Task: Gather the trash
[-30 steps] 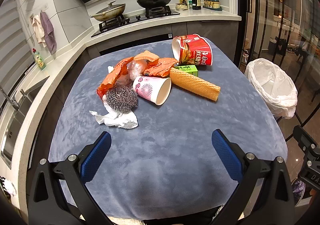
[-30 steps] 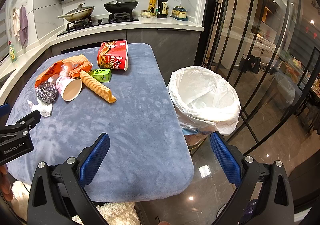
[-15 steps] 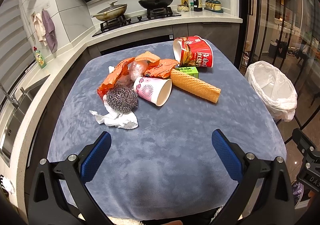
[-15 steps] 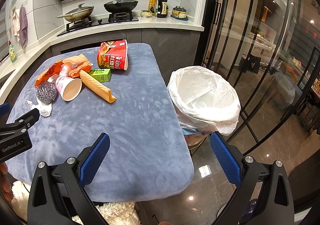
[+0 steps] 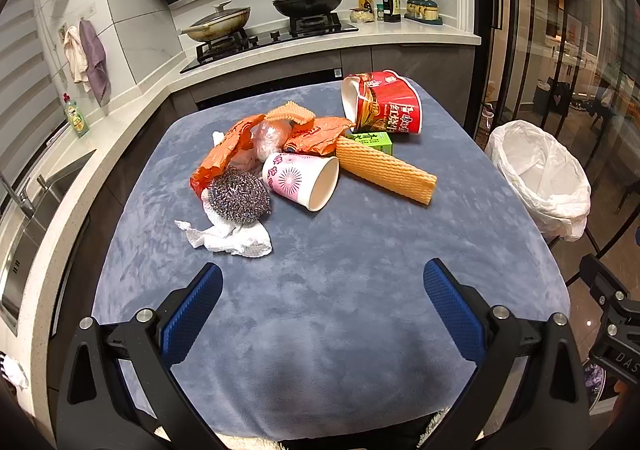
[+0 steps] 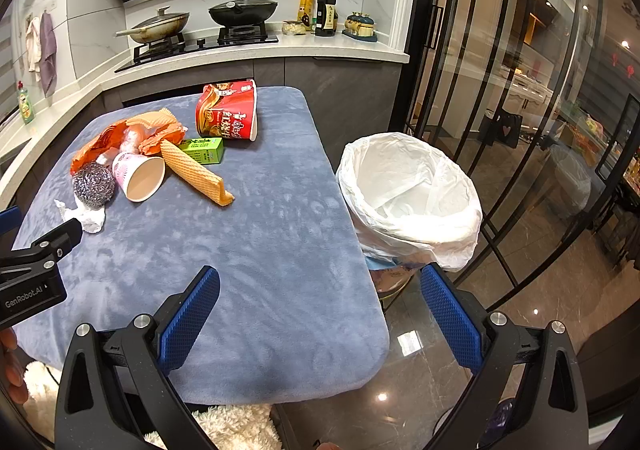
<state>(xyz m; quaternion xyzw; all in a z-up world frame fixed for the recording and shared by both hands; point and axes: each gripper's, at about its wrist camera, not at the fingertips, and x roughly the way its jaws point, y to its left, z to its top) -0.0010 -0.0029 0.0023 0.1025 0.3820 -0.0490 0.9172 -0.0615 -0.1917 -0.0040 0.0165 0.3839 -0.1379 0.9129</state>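
Very little has shifted over the last second: the left claw (image 5: 322, 314) has crept a touch nearer the litter, so the pile sits slightly larger in its view than before, while the right claw (image 6: 318, 314) has held the same spot. Both claws are spread wide and carry nothing.

All the trash is untouched on the blue surface (image 5: 340, 290). In the left view the crumpled tissue (image 5: 230, 238) lies nearest, at about 11 o'clock from the claw, with the steel scourer (image 5: 239, 196) resting on its far edge. The pink paper cup (image 5: 302, 180) lies on its side just right of the scourer, mouth facing the camera. Behind it are the orange wrappers (image 5: 228, 150), and at 12 to 1 o'clock the corrugated orange sleeve (image 5: 386, 170), the small green box (image 5: 370, 141) and the red noodle tub (image 5: 384, 104), tipped over.

The lined bin (image 6: 408, 186) stands off the surface's right edge, at 1 o'clock from the right claw, and looks to hold no litter.

So the collecting has not yet begun; this reads as the opening approach, and the tissue or scourer looks the likeliest first pick for the left claw
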